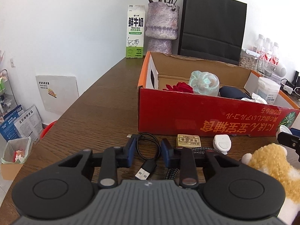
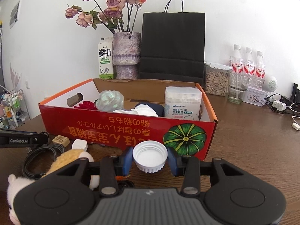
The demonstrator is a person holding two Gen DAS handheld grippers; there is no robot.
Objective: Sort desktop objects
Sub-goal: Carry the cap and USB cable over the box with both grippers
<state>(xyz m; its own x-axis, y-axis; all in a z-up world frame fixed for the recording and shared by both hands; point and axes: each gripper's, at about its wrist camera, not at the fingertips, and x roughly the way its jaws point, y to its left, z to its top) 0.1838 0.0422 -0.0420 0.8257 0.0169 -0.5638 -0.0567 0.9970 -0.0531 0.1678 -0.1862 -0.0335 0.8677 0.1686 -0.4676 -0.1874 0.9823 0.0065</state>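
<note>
A red cardboard box [image 1: 187,116] [image 2: 120,131] stands on the wooden desk and holds a red rose, a pale green flower shape [image 2: 110,101], a dark pouch, white tissue and a cotton swab tub [image 2: 182,103]. My left gripper [image 1: 148,150] is open, its fingers on either side of a black USB cable [image 1: 148,155] that lies on the desk. My right gripper [image 2: 150,159] is shut on a white bottle cap [image 2: 150,157], held in front of the box's near wall.
On the desk in front of the box lie a small tan block [image 1: 188,140], a white plug-like object [image 1: 222,143], a braided cable [image 2: 41,157] and a yellow plush toy [image 1: 271,166]. Behind the box stand a milk carton [image 1: 135,31], vase, black bag [image 2: 172,46] and bottles.
</note>
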